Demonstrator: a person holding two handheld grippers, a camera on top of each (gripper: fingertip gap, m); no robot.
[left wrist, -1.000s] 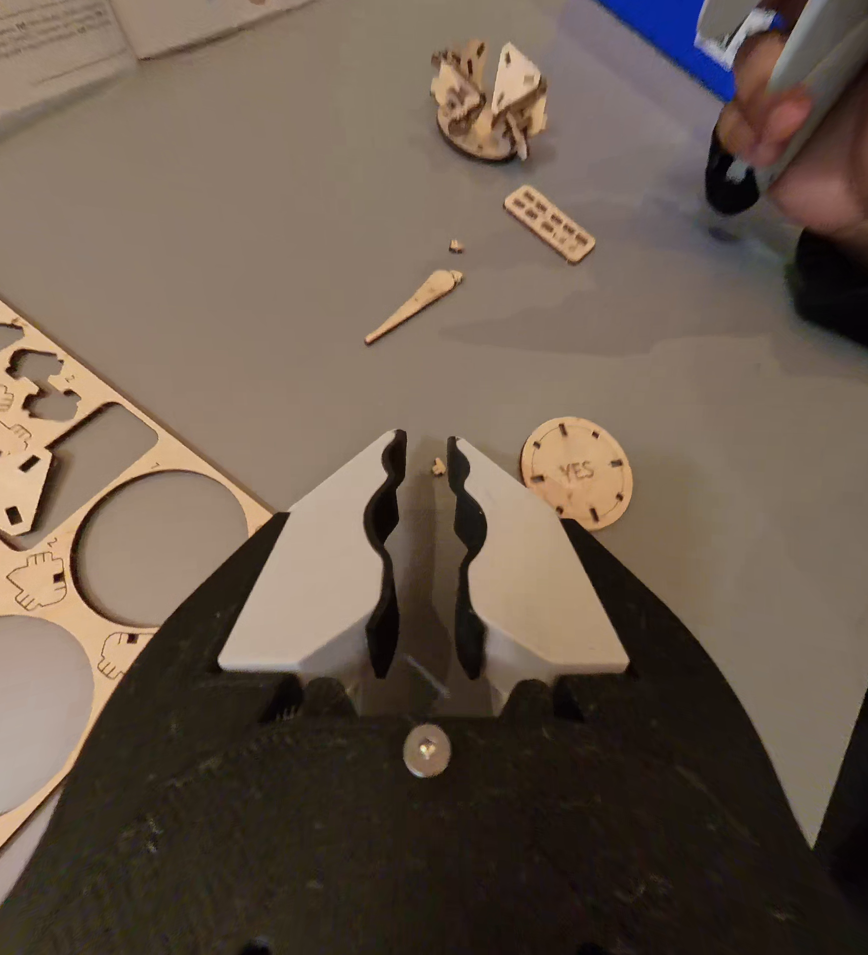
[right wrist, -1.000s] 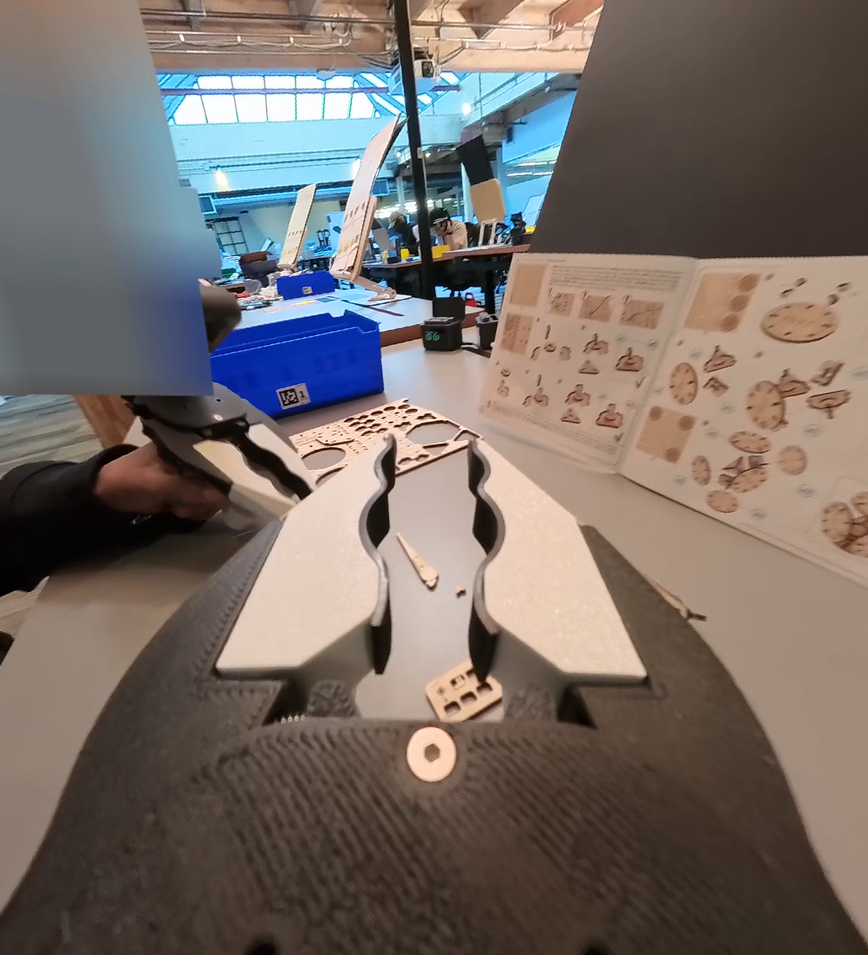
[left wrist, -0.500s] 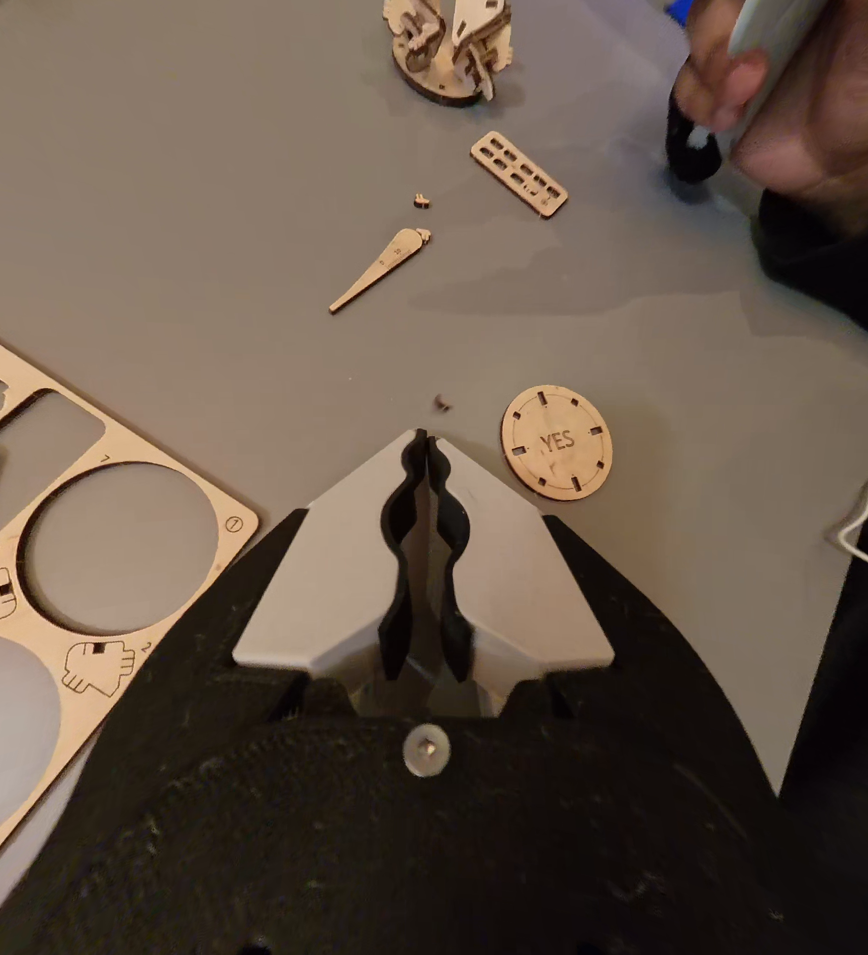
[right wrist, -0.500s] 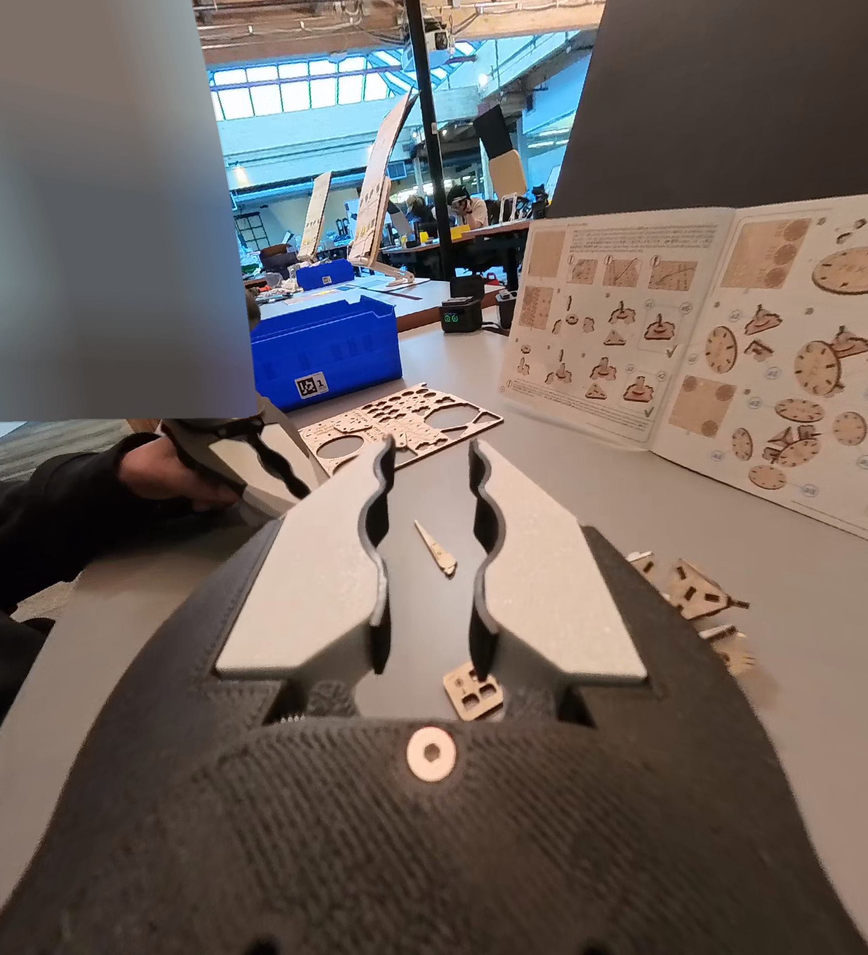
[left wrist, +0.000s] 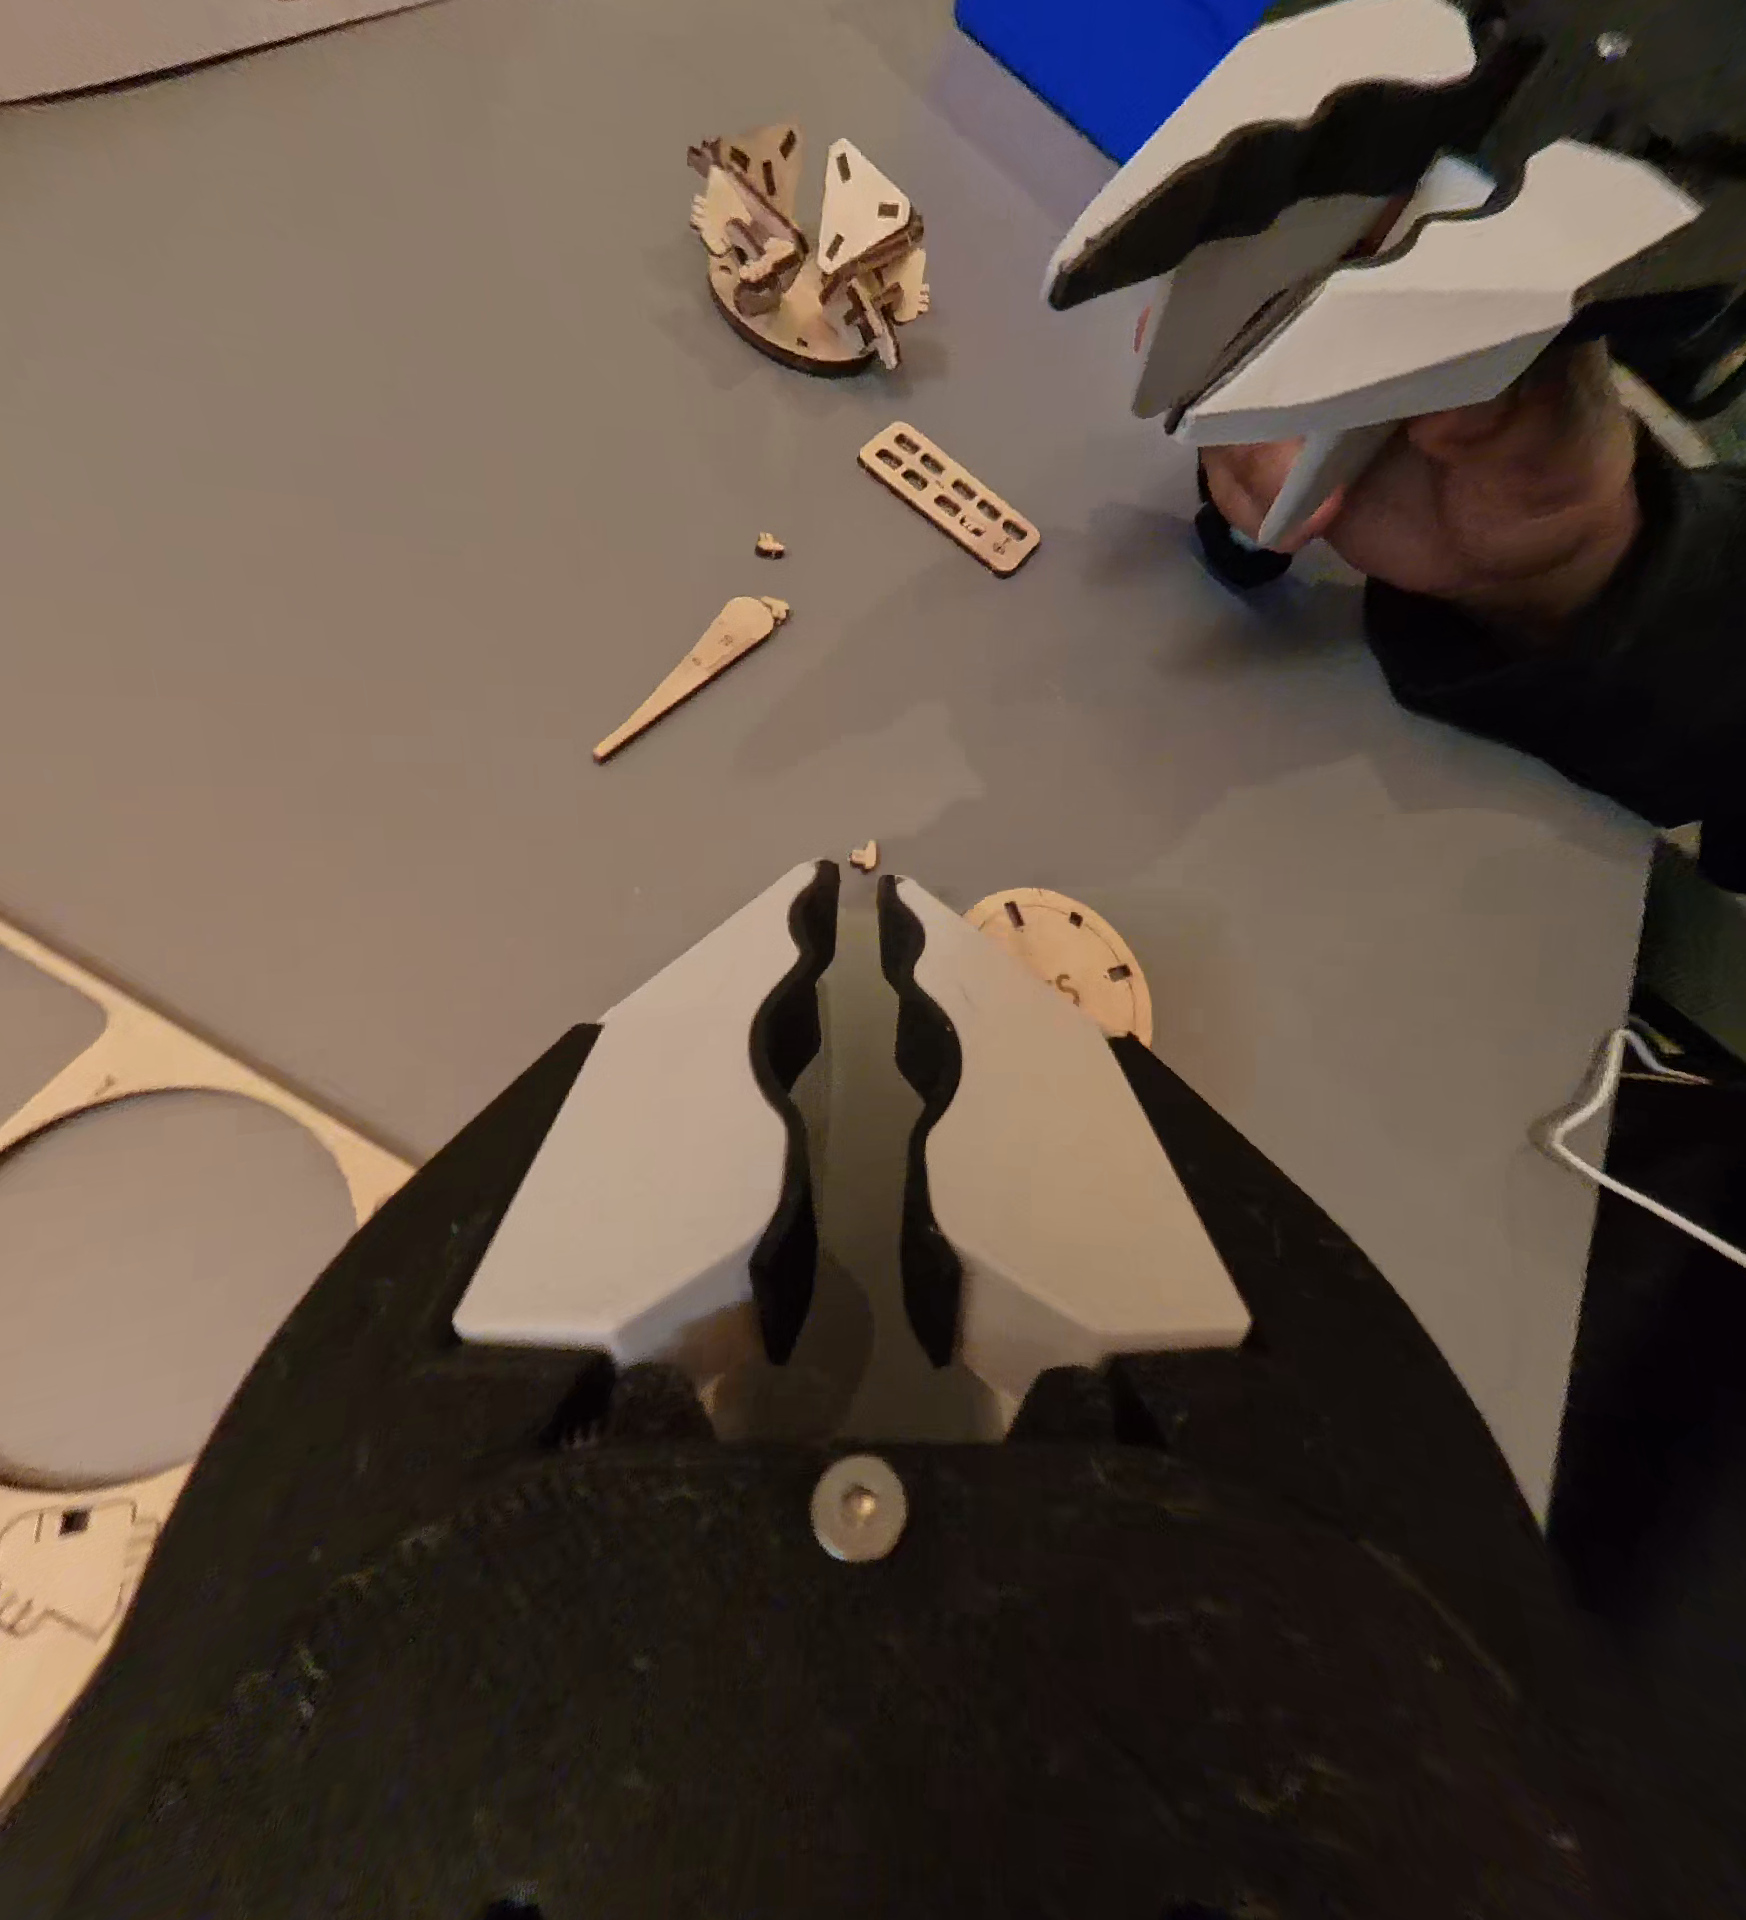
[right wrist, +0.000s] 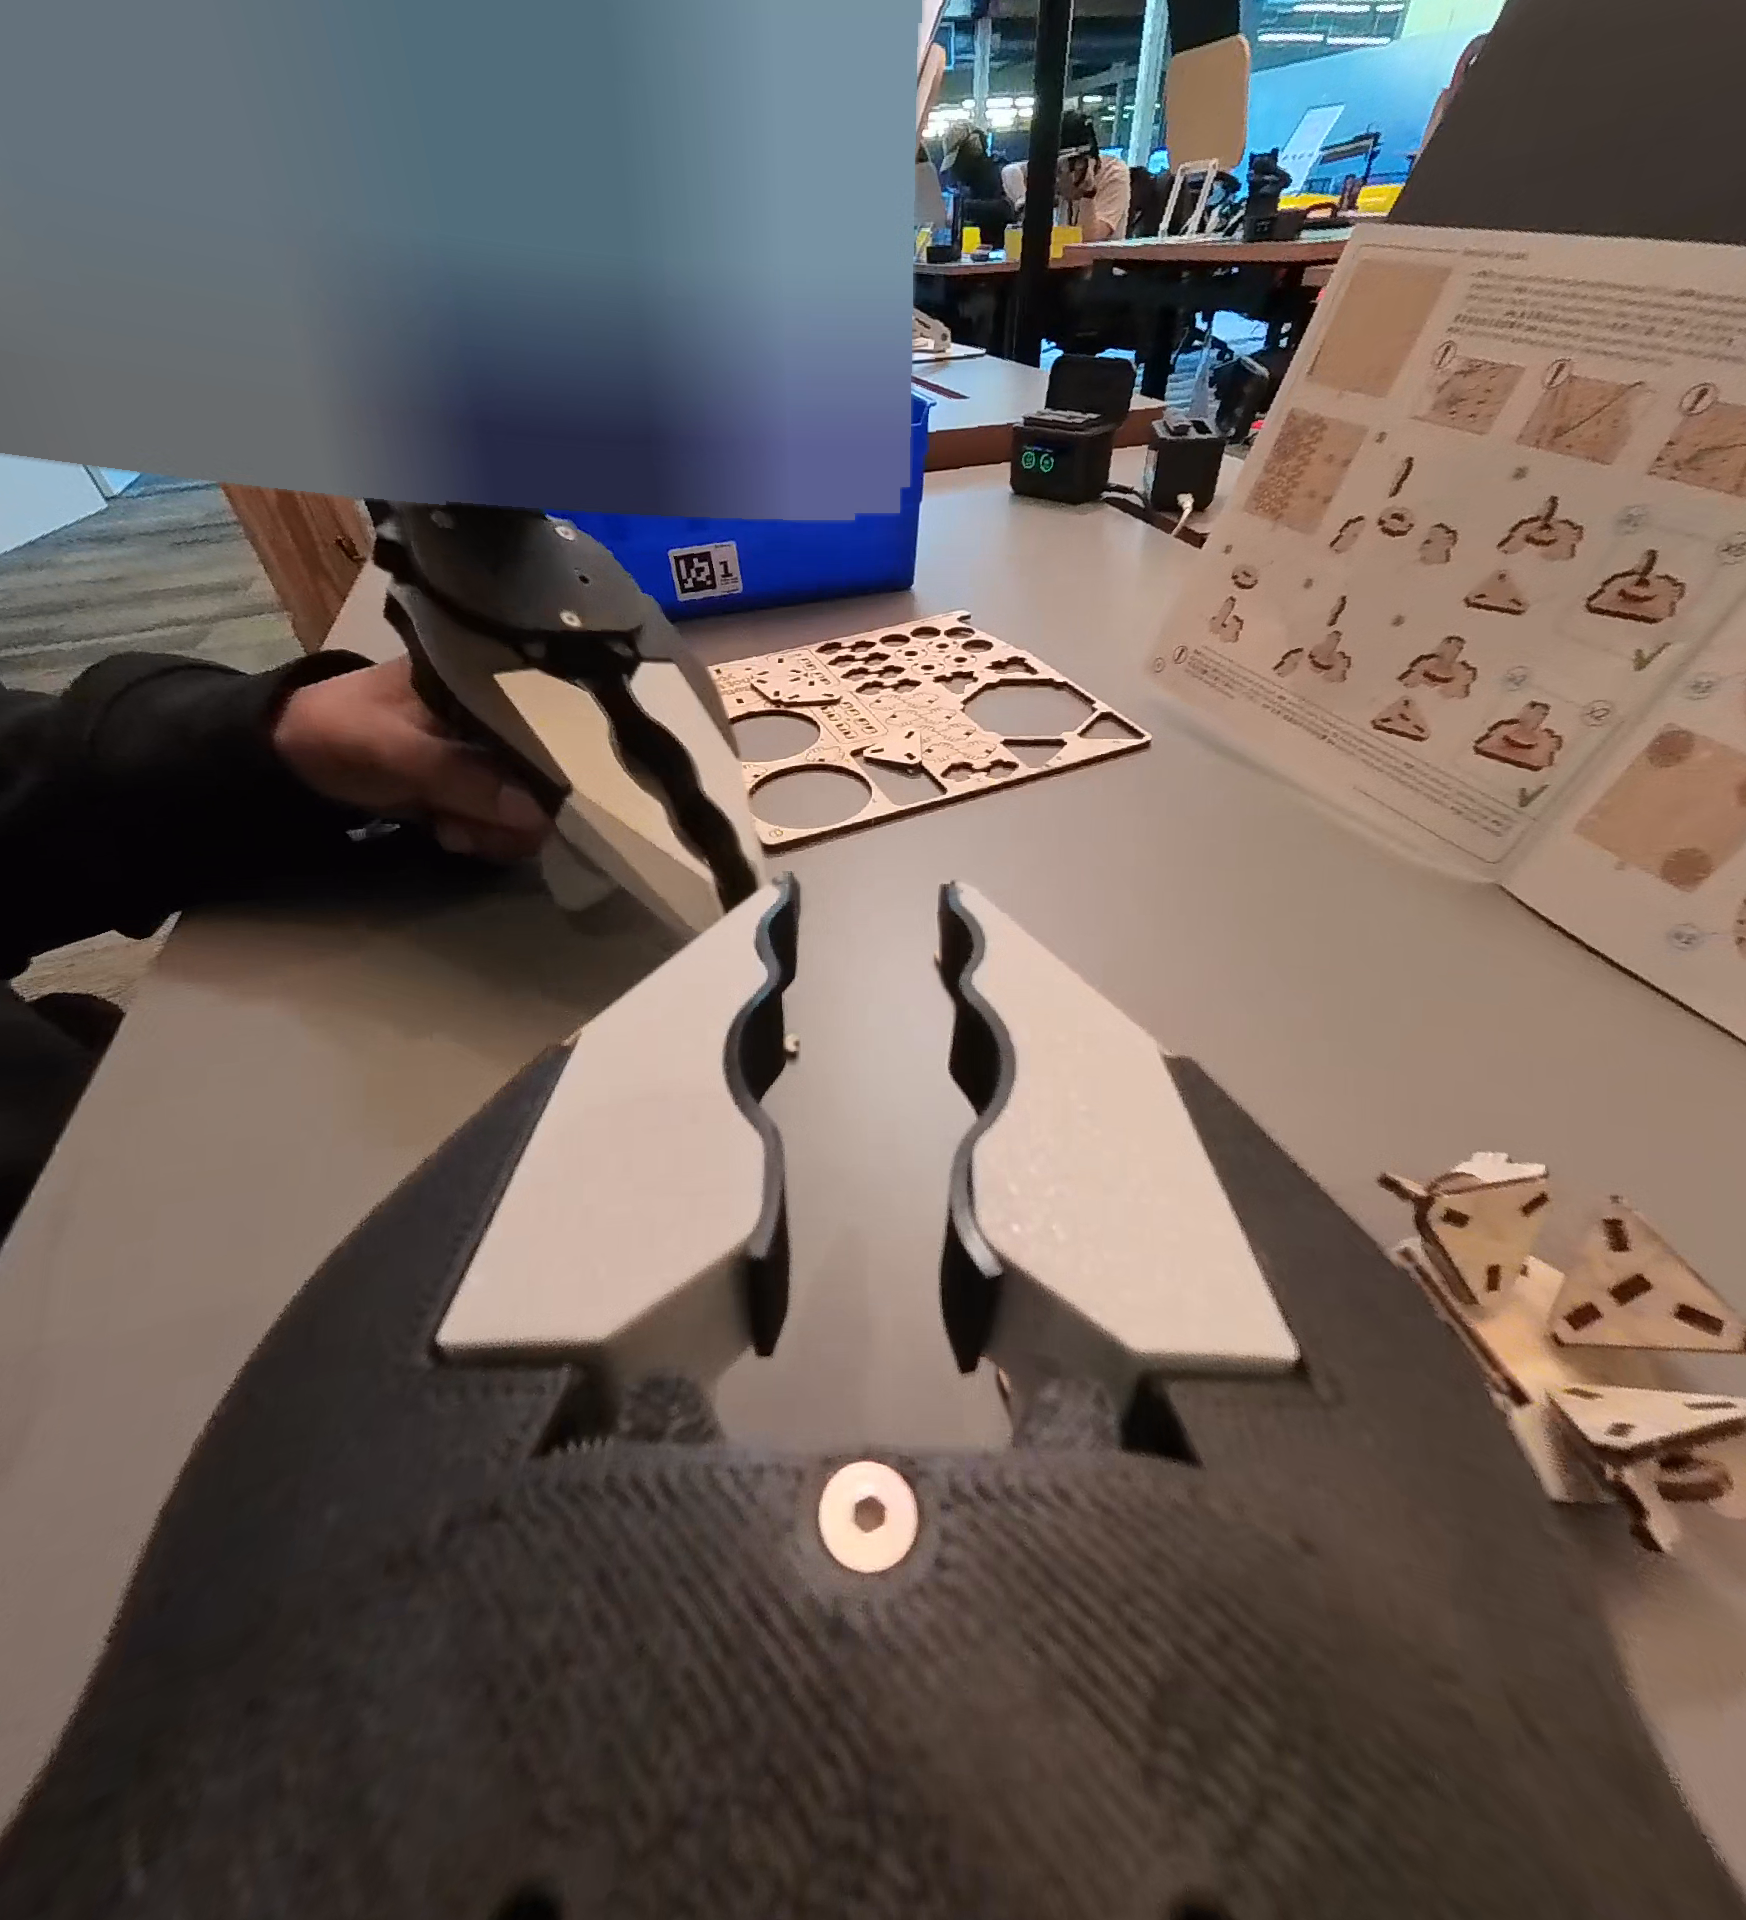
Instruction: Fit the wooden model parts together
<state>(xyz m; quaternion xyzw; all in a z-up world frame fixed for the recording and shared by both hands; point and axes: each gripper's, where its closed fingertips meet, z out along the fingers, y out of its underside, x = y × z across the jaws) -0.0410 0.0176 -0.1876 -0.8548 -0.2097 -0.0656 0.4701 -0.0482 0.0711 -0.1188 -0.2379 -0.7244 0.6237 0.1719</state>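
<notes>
The left gripper (left wrist: 856, 883) now stands slightly parted after being fully closed a moment ago, holding nothing; a tiny pale wooden chip (left wrist: 864, 855) lies on the grey worktop (left wrist: 329, 520) just beyond its tips. The right gripper (right wrist: 864, 899), raised higher than before, stays open and holds nothing.

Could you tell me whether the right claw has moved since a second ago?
Yes. In the left wrist view the right claw has risen and come forward, away from the table, now reaching past the slotted strip.
</notes>
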